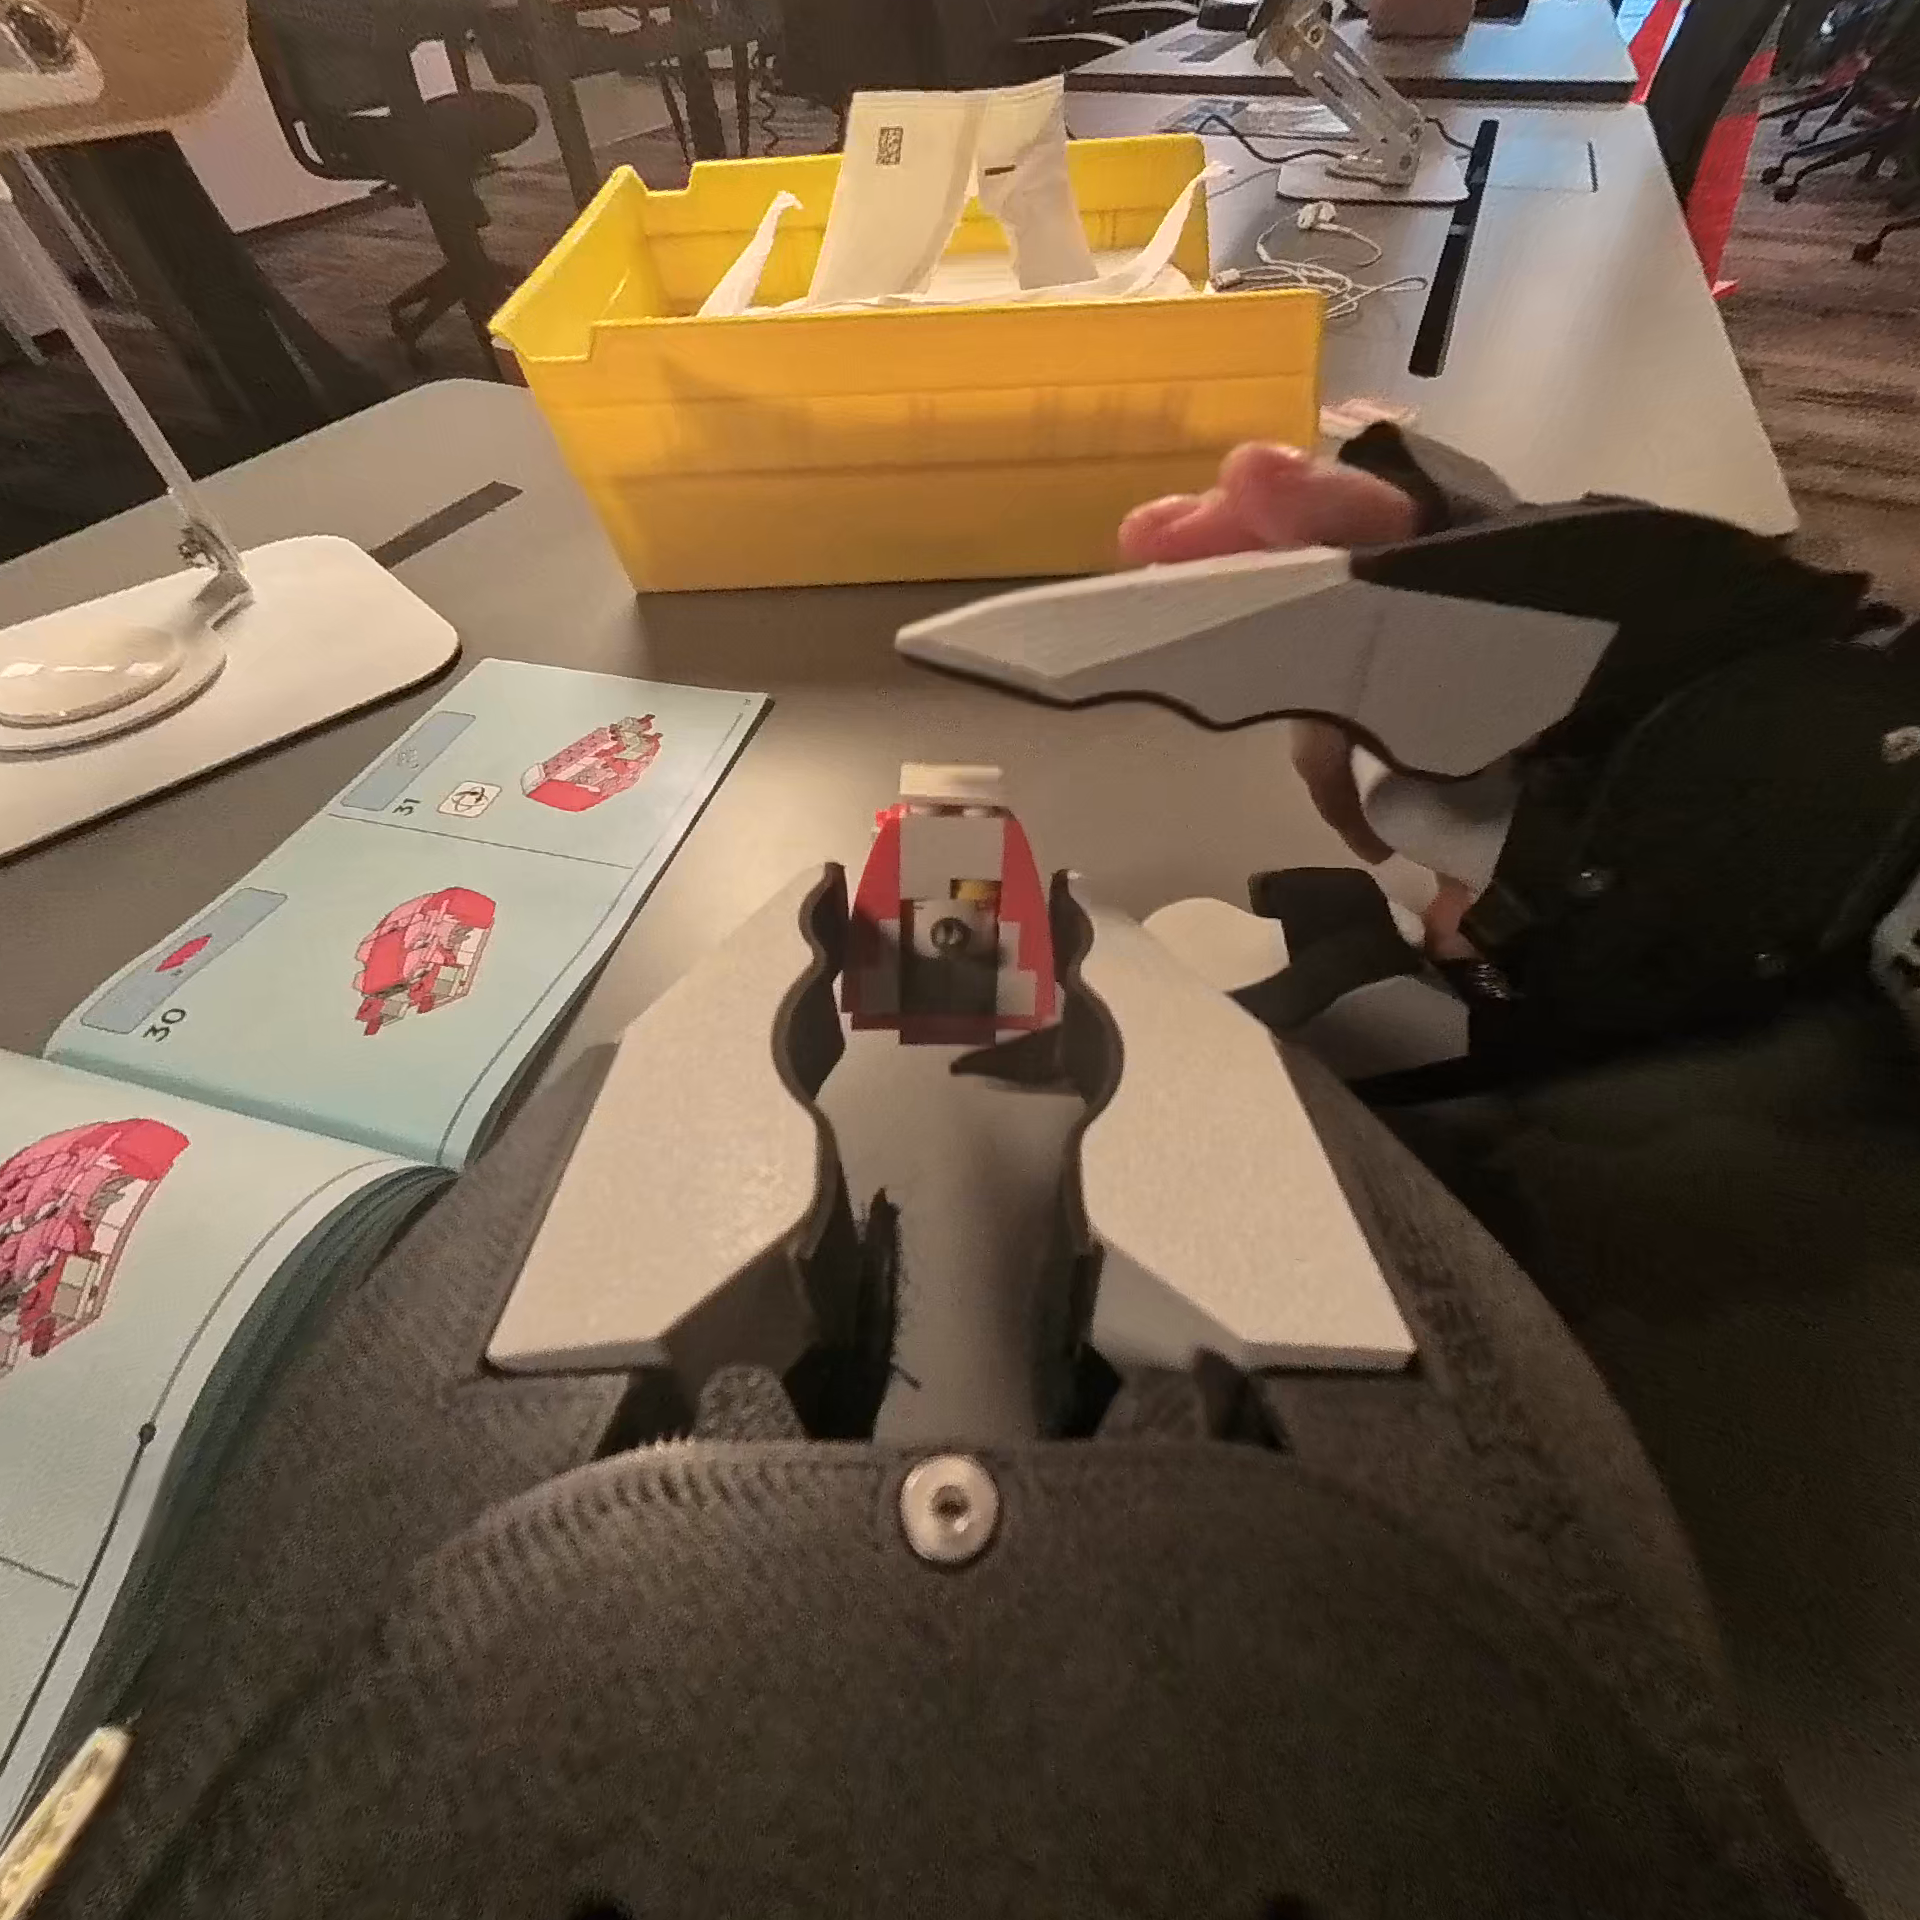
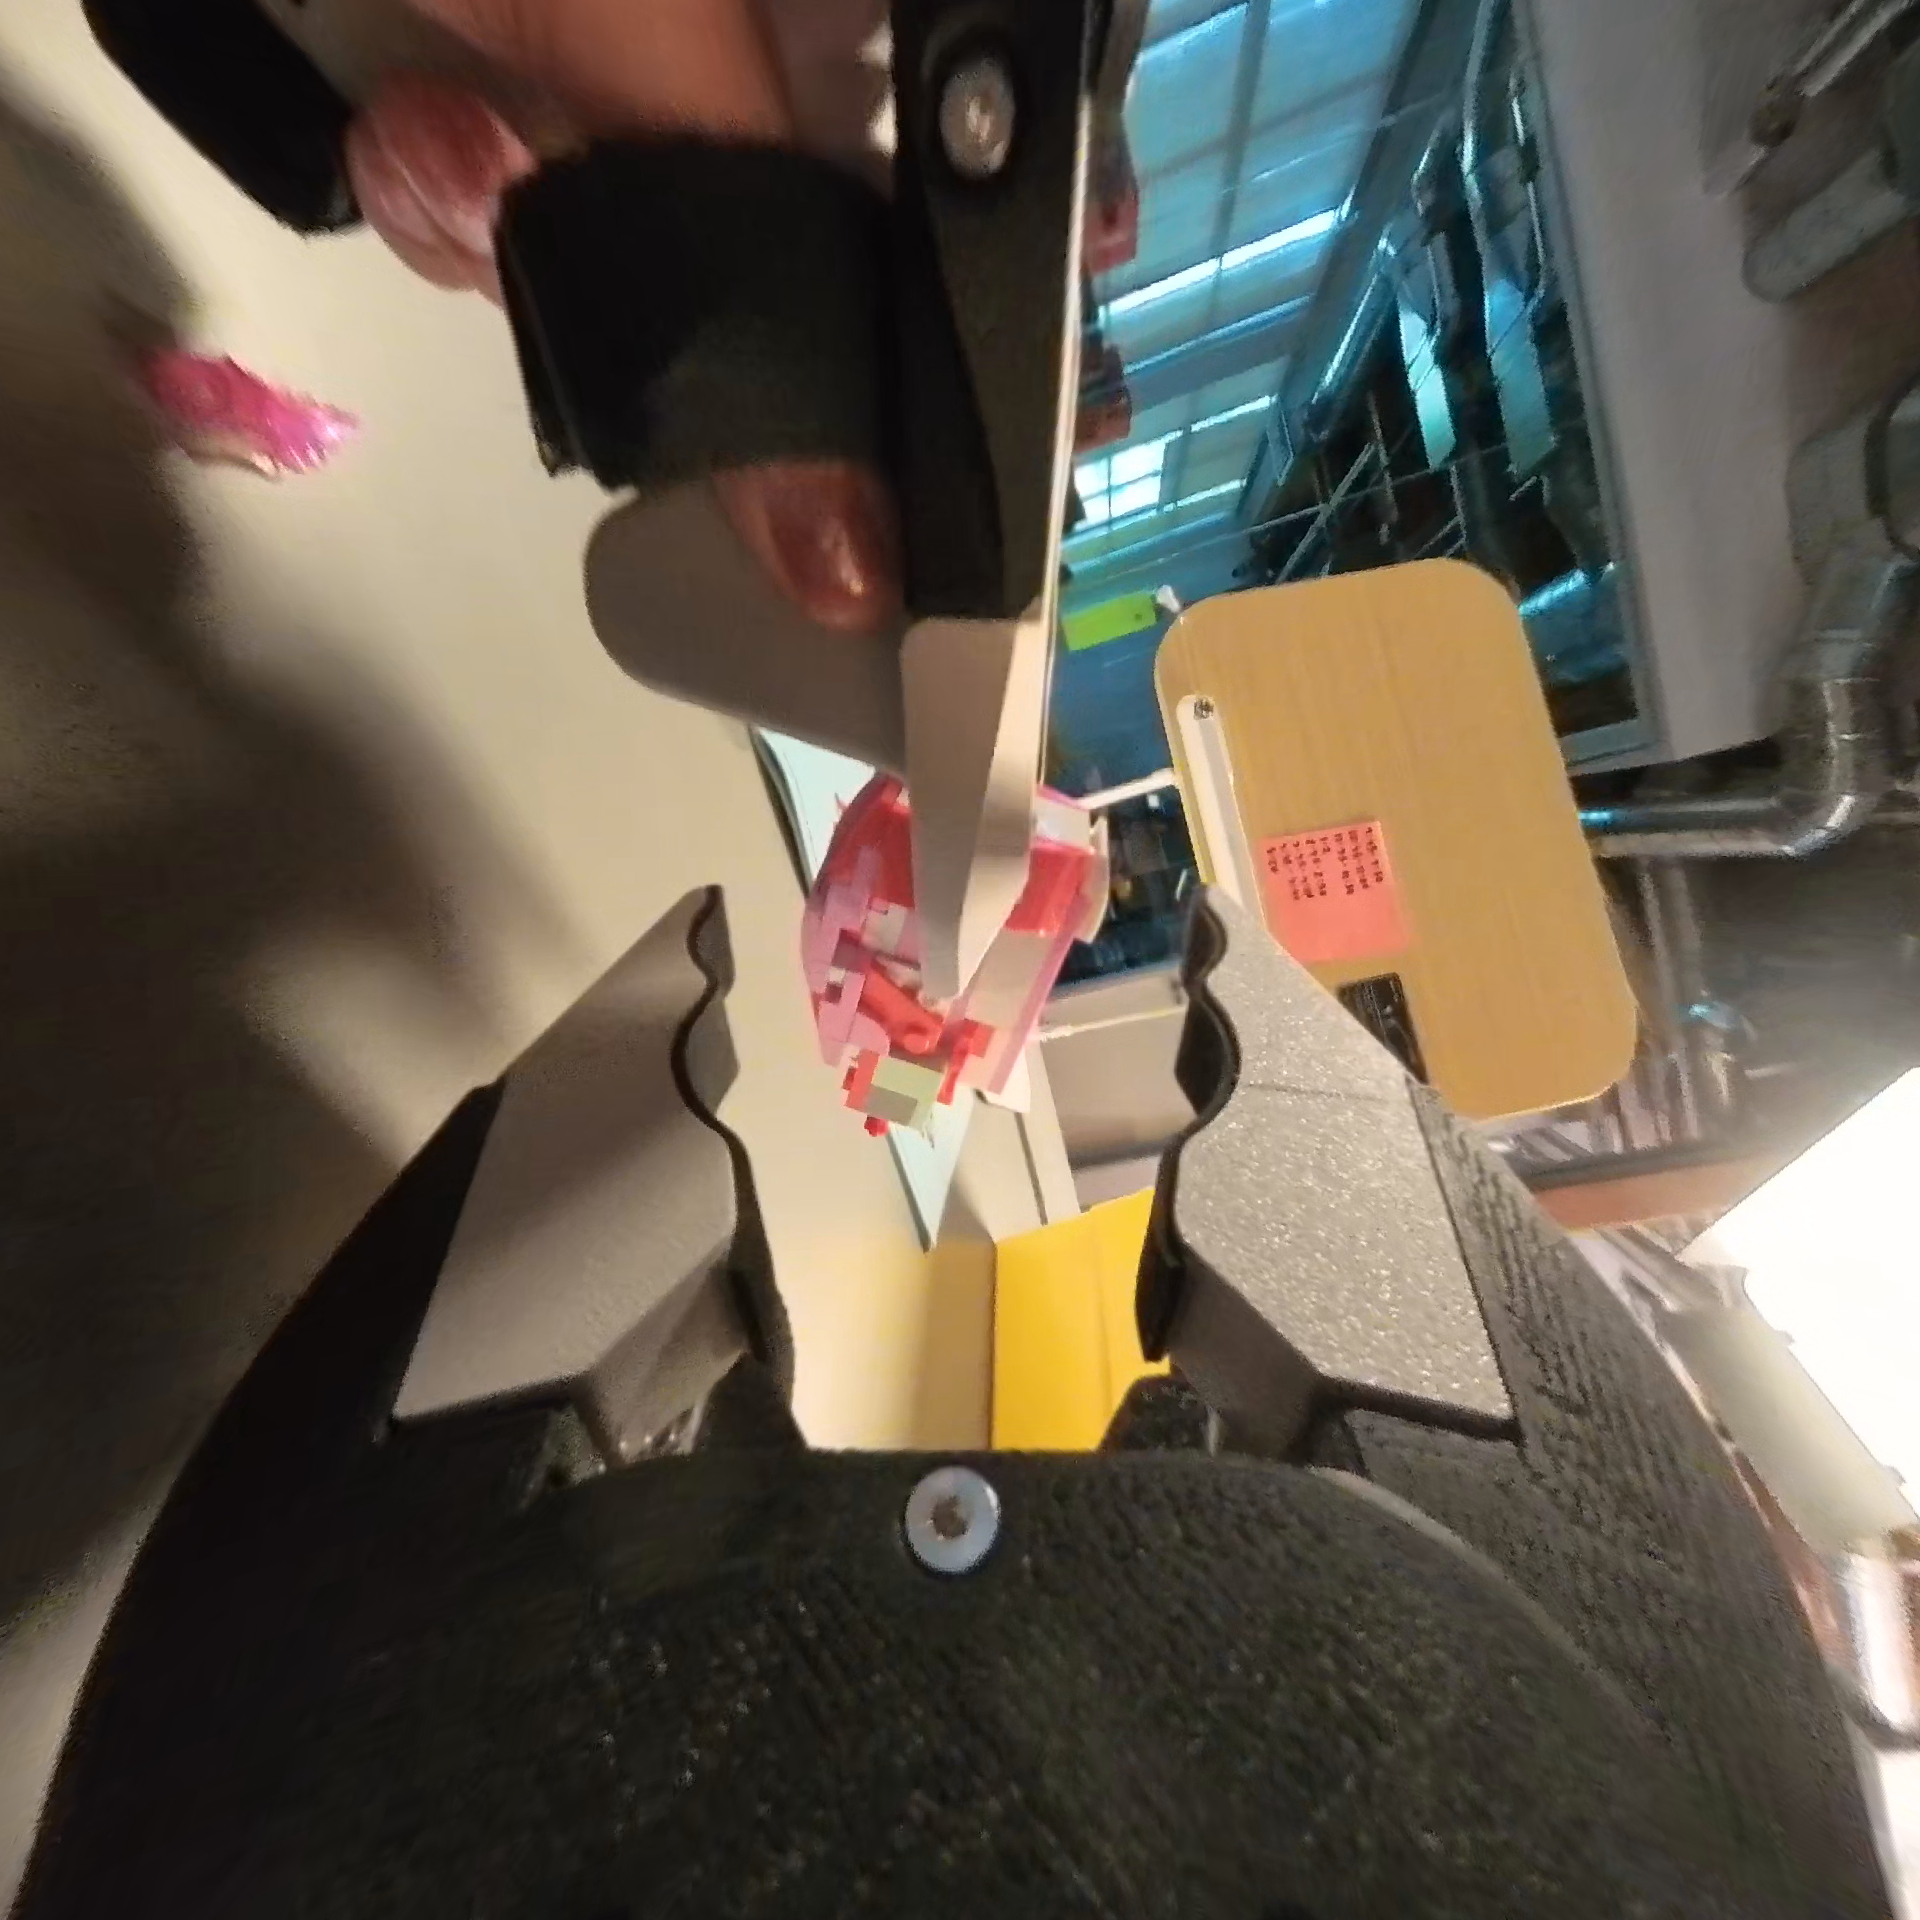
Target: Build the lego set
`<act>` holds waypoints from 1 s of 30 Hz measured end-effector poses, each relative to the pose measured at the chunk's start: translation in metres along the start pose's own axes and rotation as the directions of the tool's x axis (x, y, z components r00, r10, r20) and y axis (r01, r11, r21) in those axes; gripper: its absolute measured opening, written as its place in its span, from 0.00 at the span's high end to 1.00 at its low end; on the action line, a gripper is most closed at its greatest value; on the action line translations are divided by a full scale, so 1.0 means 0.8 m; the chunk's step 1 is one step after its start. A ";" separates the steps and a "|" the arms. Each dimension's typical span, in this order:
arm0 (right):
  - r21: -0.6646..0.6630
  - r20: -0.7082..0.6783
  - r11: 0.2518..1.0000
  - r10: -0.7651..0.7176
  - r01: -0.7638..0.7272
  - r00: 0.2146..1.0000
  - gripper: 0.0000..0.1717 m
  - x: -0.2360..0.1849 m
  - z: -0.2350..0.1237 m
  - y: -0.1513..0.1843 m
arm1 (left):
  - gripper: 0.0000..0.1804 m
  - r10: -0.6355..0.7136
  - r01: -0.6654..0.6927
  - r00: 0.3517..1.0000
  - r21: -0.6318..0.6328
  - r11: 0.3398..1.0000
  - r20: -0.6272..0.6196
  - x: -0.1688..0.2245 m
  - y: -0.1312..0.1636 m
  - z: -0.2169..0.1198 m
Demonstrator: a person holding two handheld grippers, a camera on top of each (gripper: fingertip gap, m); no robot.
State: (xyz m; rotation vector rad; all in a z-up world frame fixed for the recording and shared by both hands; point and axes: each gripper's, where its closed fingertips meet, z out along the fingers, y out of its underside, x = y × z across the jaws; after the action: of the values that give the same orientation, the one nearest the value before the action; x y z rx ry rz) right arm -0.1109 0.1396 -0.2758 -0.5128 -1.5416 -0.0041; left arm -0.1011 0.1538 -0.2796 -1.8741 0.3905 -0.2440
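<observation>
Left tongs (image 1: 951,966) clamped on a red and grey brick model (image 1: 951,935); right tongs (image 2: 951,997) spread wide, nothing gripped.

The left tongs are held low and level over the dark table (image 1: 727,623), wavy grey pads pressed on the blocky model's sloped red flanks. The right tongs are tipped on edge just right of it, fingers stacked. Glossy instruction booklet (image 1: 416,883) lies left; ribbed yellow plastic bin (image 1: 914,416) stands beyond.

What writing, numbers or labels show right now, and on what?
Booklet: legible numbers beside the pictures; I don't repeat writing.
White paper in the yellow bin: small printed code, too blurred.
Pink sticker on the wooden panel: small rows, too blurred.
</observation>
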 end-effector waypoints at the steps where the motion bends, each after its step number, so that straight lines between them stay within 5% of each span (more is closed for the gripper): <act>1: 0.020 0.004 1.000 0.004 -0.004 1.000 0.48 -0.001 -0.001 -0.005 | 0.79 -0.005 0.005 1.000 0.000 1.000 -0.001 0.000 0.000 0.000; 5: 0.004 0.020 1.000 -0.010 0.010 1.000 0.49 -0.008 0.002 -0.006 | 0.79 -0.006 0.006 1.000 0.002 1.000 -0.016 0.006 -0.002 0.001; 9: 0.013 -0.027 1.000 -0.019 0.019 0.999 0.65 0.000 -0.001 -0.005 | 0.79 0.011 -0.011 1.000 -0.003 1.000 -0.027 0.013 -0.003 0.002; 30: -0.008 0.000 0.999 -0.049 0.049 0.999 0.66 -0.008 0.002 -0.003 | 0.79 0.041 -0.040 0.999 -0.052 0.998 0.002 0.013 0.006 0.004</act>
State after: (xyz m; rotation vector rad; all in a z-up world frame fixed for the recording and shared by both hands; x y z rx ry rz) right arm -0.1131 0.1362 -0.2815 -0.4814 -1.5545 -0.0478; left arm -0.0908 0.1515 -0.2852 -1.9156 0.4356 -0.2050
